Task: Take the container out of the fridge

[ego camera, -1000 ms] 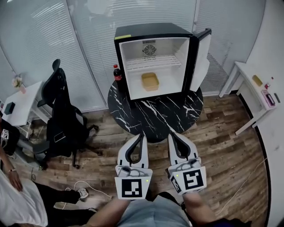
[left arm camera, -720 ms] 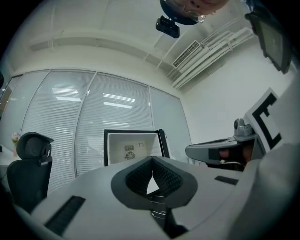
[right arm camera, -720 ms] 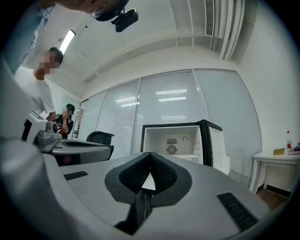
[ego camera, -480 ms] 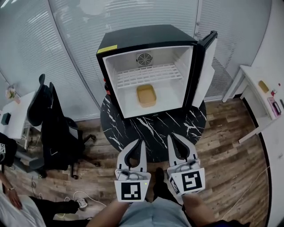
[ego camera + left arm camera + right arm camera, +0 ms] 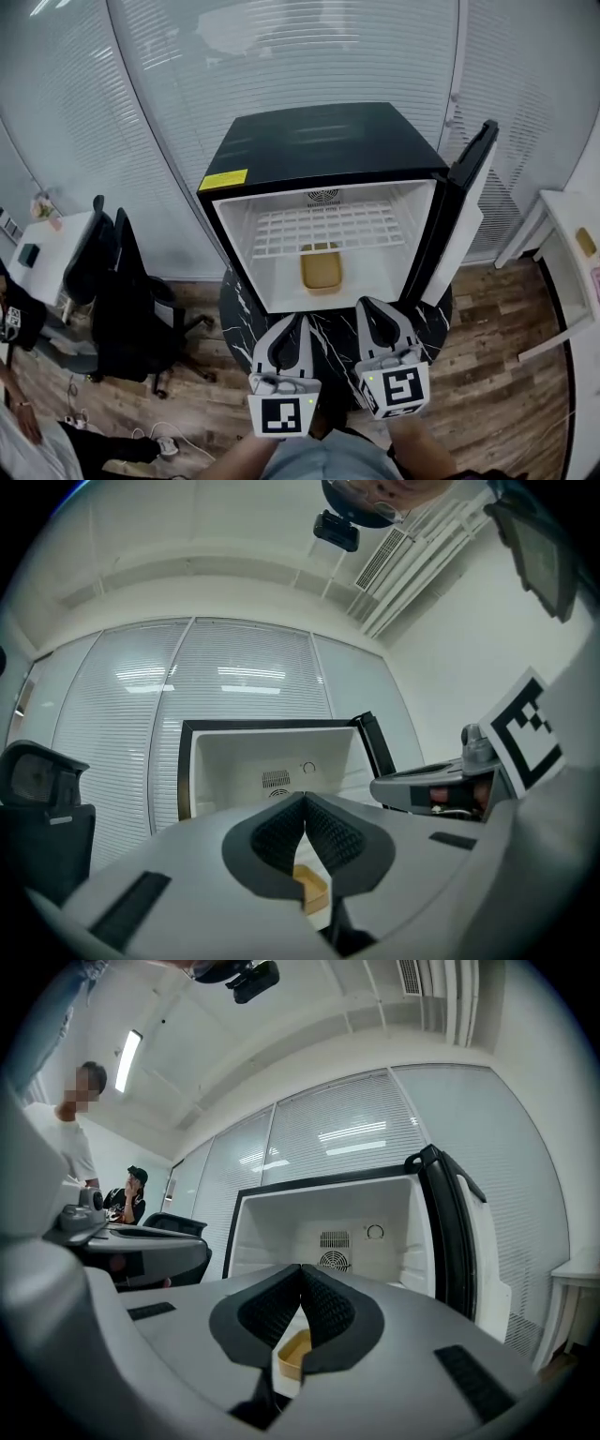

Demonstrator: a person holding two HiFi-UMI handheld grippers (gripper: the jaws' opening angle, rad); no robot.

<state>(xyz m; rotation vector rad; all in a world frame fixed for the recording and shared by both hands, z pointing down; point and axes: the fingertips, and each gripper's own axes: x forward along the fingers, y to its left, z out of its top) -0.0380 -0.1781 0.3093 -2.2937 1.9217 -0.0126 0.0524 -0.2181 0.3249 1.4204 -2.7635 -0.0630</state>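
Observation:
A black mini fridge (image 5: 319,150) stands open on a round black marble table (image 5: 246,314). Its white inside holds a shallow yellow container (image 5: 322,270) on the floor, under a wire shelf (image 5: 328,228). Both grippers hover side by side in front of the fridge, short of the opening. My left gripper (image 5: 301,318) is shut and empty; the container (image 5: 312,891) peeks out below its closed tips (image 5: 305,797). The right gripper (image 5: 360,303) is shut too, with nothing between its jaws. In the right gripper view the container (image 5: 292,1354) shows under the tips (image 5: 301,1267).
The fridge door (image 5: 464,220) stands open at the right. A black office chair (image 5: 103,272) and a white desk (image 5: 47,248) are at the left, another white table (image 5: 572,234) at the right. Glass walls with blinds run behind. A person sits at the lower left (image 5: 14,394).
The view has come much closer to the fridge, which now looks larger and nearer the grippers. Both grippers stay shut and side by side.

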